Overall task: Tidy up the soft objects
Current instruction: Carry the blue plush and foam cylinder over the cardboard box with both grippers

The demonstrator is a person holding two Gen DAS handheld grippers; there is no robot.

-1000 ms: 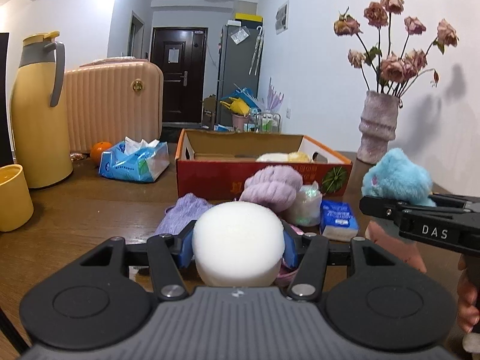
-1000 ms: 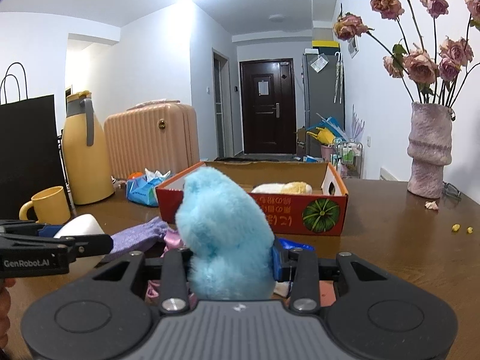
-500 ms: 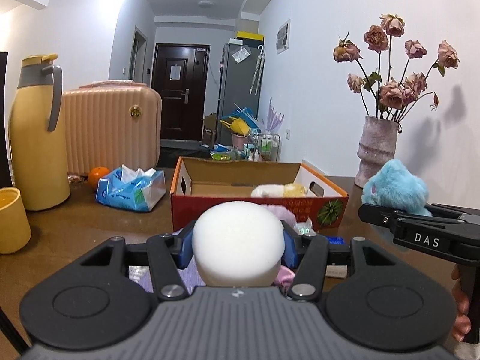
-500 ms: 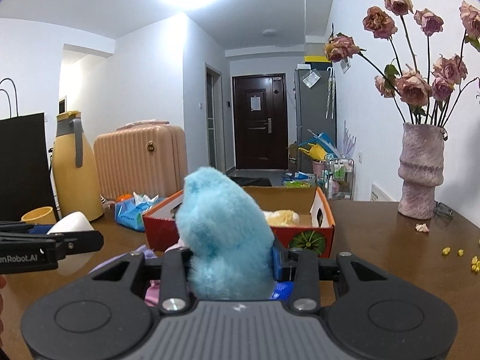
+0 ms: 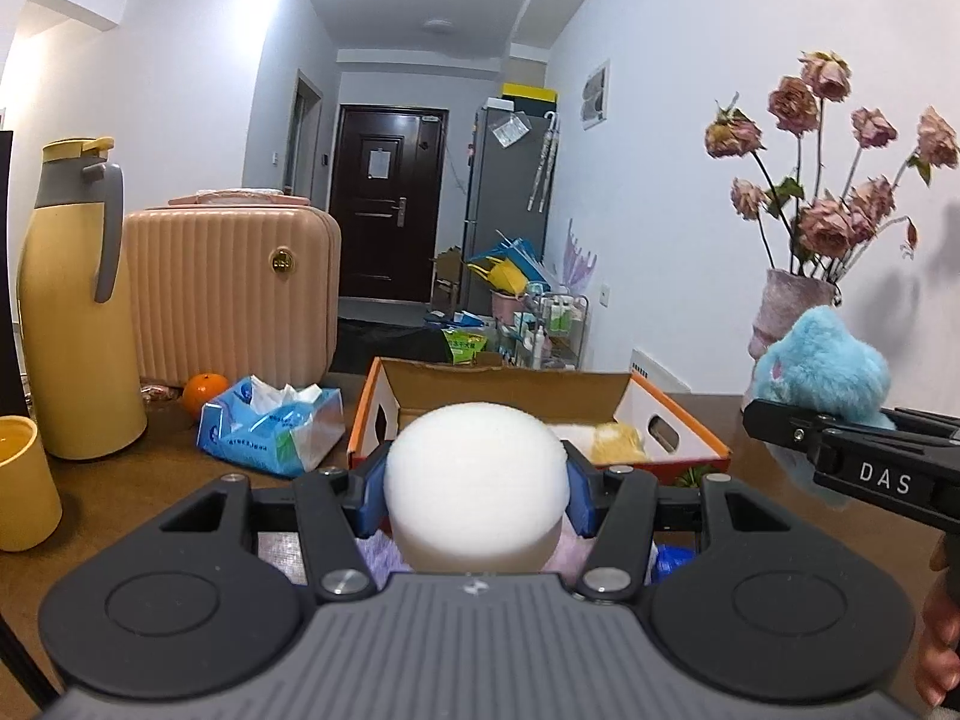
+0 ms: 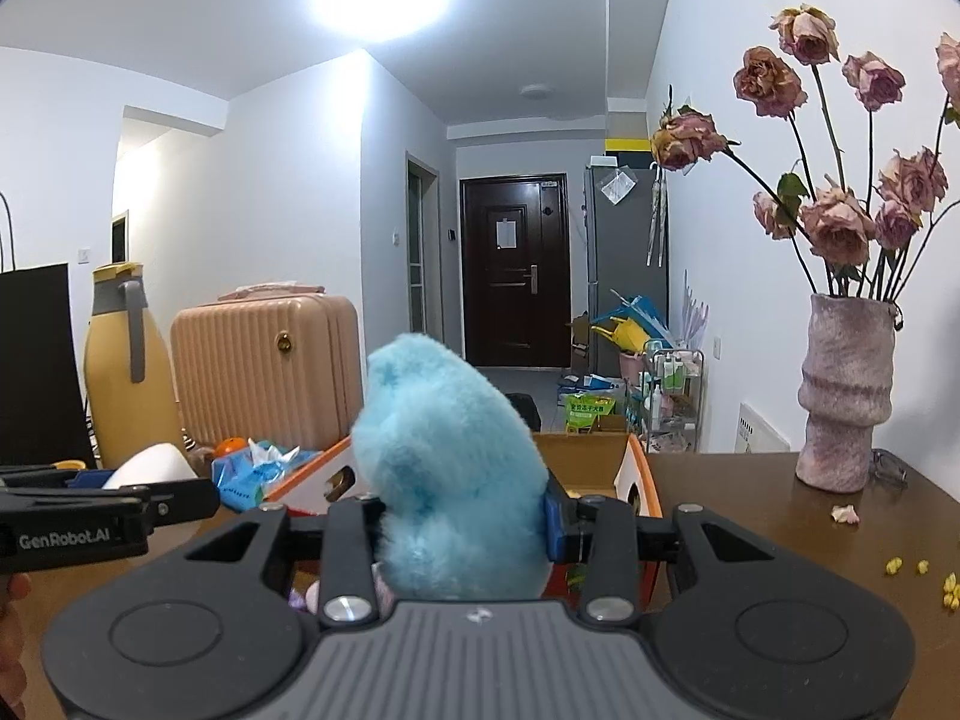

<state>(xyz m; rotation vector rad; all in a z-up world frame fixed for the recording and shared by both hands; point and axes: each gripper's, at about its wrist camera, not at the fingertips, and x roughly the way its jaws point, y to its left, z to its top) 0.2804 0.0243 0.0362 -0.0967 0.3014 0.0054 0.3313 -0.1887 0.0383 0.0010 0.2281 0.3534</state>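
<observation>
My left gripper (image 5: 477, 492) is shut on a white foam ball (image 5: 477, 480), held above the table in front of the orange cardboard box (image 5: 678, 426). A yellow soft item (image 5: 618, 443) and a white one lie inside the box. My right gripper (image 6: 459, 516) is shut on a fluffy blue plush toy (image 6: 450, 480), also lifted, near the box (image 6: 642, 480). In the left wrist view the blue plush (image 5: 819, 375) and the right gripper (image 5: 840, 444) show at the right. The right wrist view has the foam ball (image 6: 150, 465) at the left. Purple knitted items lie below the left gripper, mostly hidden.
On the brown table (image 5: 150, 480) stand a yellow thermos (image 5: 72, 312), a yellow mug (image 5: 24, 480), a pink suitcase (image 5: 228, 288), an orange (image 5: 204, 390) and a blue tissue pack (image 5: 270, 423). A vase of dried roses (image 6: 846, 390) stands at the right, with crumbs (image 6: 918, 570) nearby.
Both grippers have risen with their loads; the box and table have dropped in both views, and the purple items are now mostly hidden under the left gripper.
</observation>
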